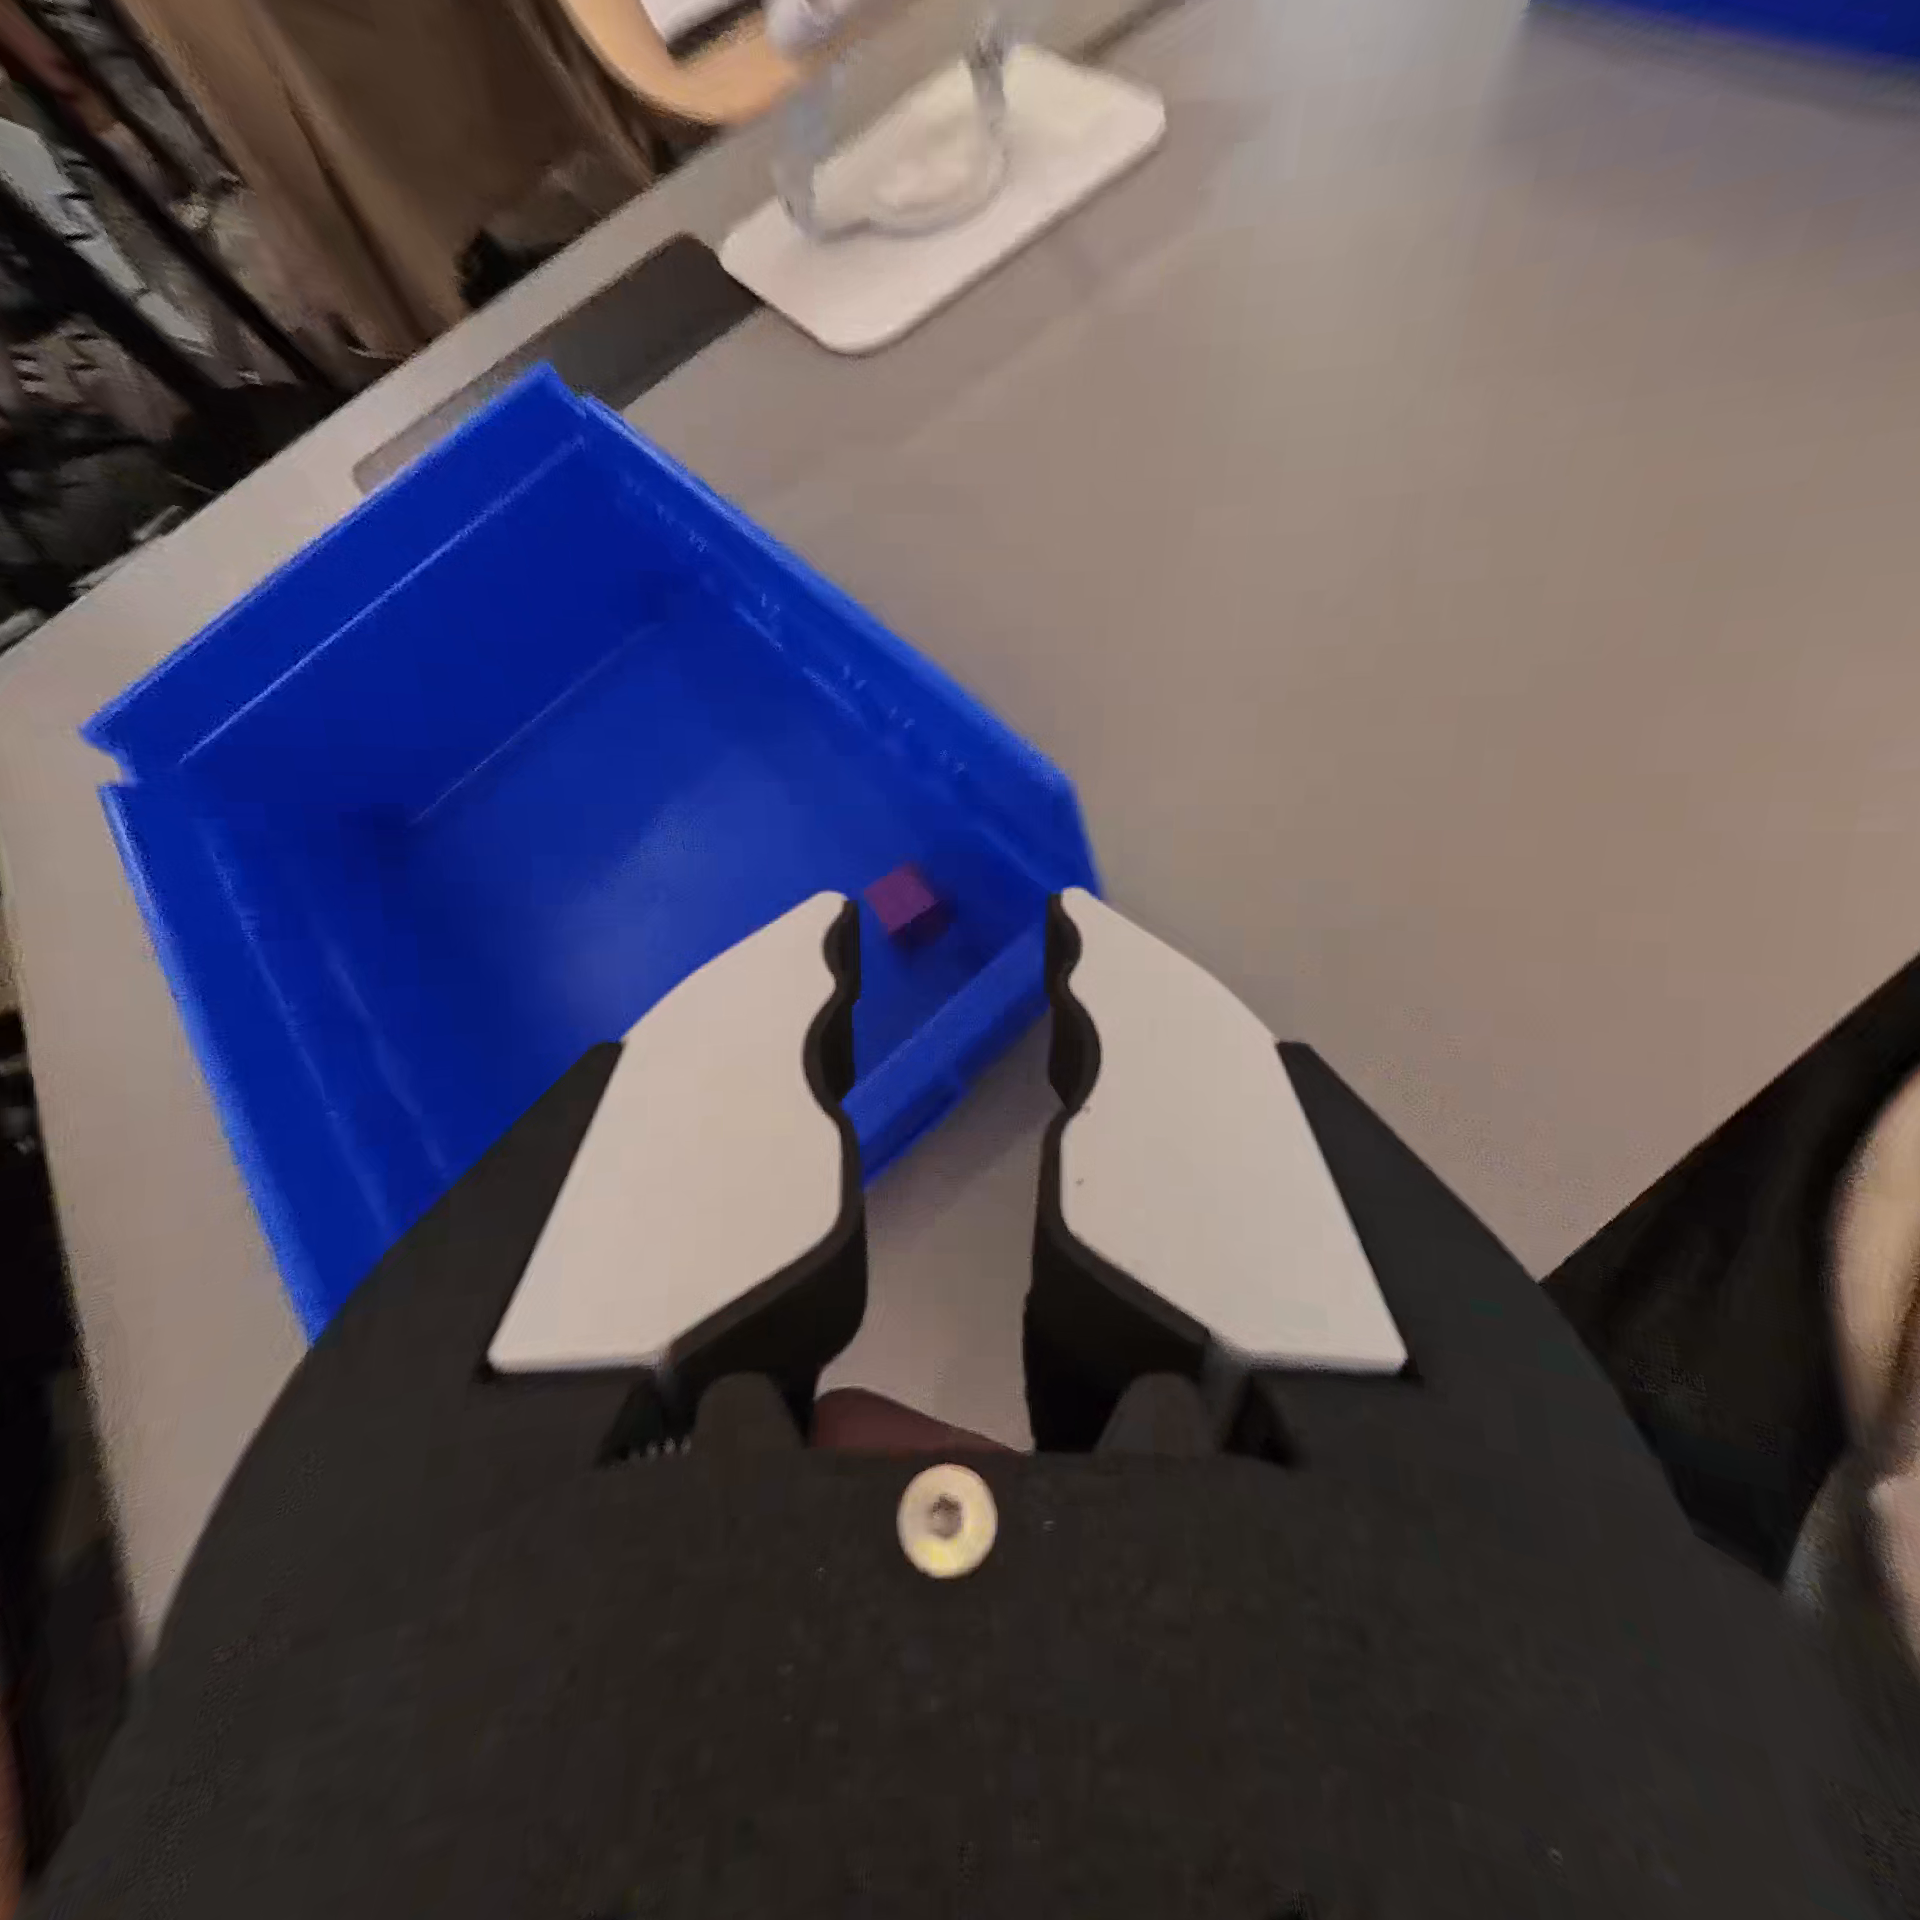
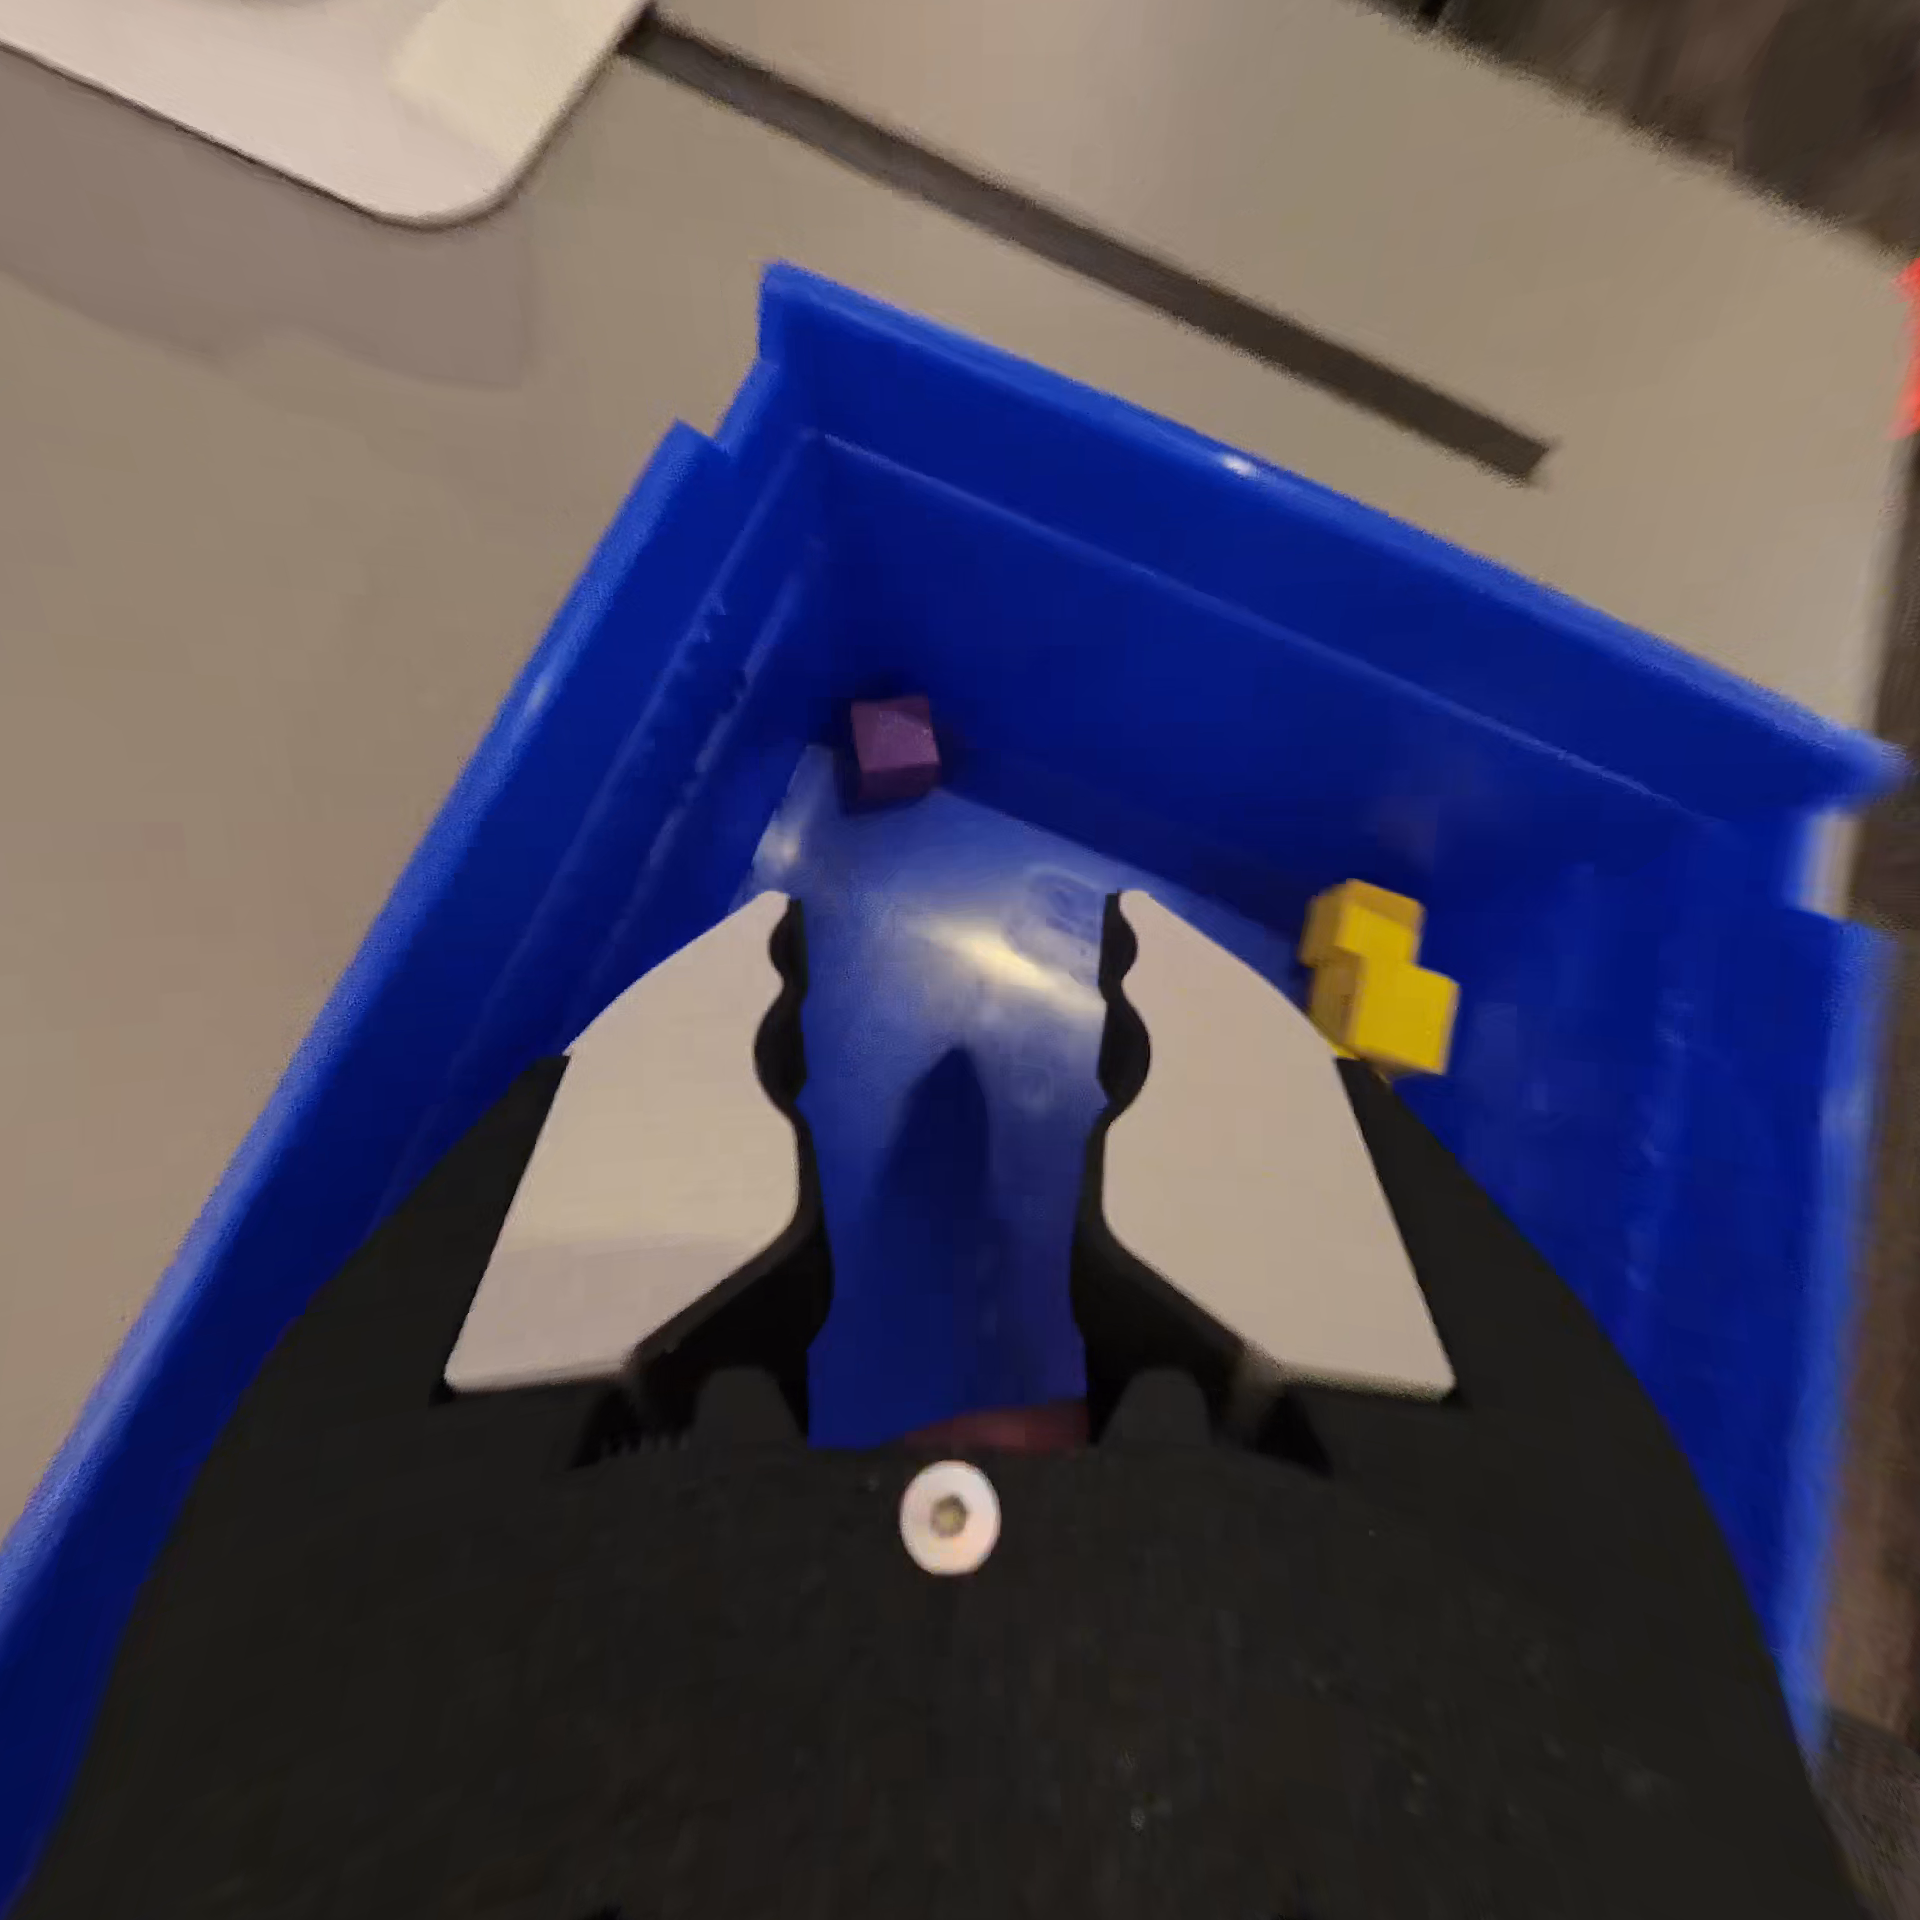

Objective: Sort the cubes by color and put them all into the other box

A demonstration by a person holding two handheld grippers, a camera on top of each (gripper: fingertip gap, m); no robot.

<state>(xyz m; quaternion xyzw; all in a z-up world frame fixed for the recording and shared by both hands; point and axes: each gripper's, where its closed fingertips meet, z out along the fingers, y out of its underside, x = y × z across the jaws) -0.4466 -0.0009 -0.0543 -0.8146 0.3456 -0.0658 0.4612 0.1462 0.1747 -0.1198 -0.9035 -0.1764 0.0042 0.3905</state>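
1. Grey tabletop point(image 1: 1455, 644) fills both views; a white flat stand base point(image 1: 945, 197) sits at the far side, with dark clutter beyond the table's left edge.
2. My left gripper point(image 1: 951, 925) hovers over the near right corner of a blue box point(image 1: 343, 831), jaws spread and holding nothing. One purple cube point(image 1: 910, 906) lies on that box's floor, just beyond the fingertips.
3. My right gripper point(image 2: 951, 914) is down inside another blue bin point(image 2: 1351, 644), jaws spread wide and empty. A second purple cube point(image 2: 891, 750) is tucked into the far corner, touching or nearly touching the walls; a cluster of yellow cubes point(image 2: 1377, 977) sits against the right wall, just beside my right finger.
4. I judge these cubes small, light and rigid, with matte faces that should grip well.
5. I would pinch across two opposite flat faces. The corner cube leaves little room for a finger along the wall, so it may need nudging clear first. The bunched yellow ones risk coming up together.
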